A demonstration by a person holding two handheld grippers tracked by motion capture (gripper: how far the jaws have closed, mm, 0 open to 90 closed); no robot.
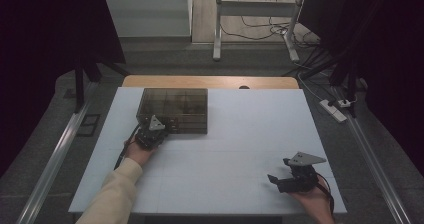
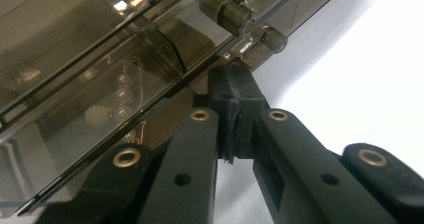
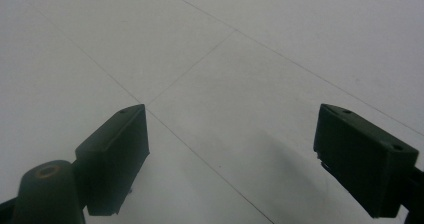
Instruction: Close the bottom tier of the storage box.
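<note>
Right now my left gripper [image 2: 235, 86] has its jaws pressed together, tips at the front latch of the smoky translucent plastic compartment box [image 1: 175, 109] on the white table [image 1: 240, 154]; my right gripper [image 3: 230, 154] idles wide open, holding nothing. I should lever the latch gently, steadying the box

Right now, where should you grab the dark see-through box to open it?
Probably at the small latch on the box's near front edge, coming from the person's side. It sticks out from the lid, and the shut left gripper already sits there.
</note>
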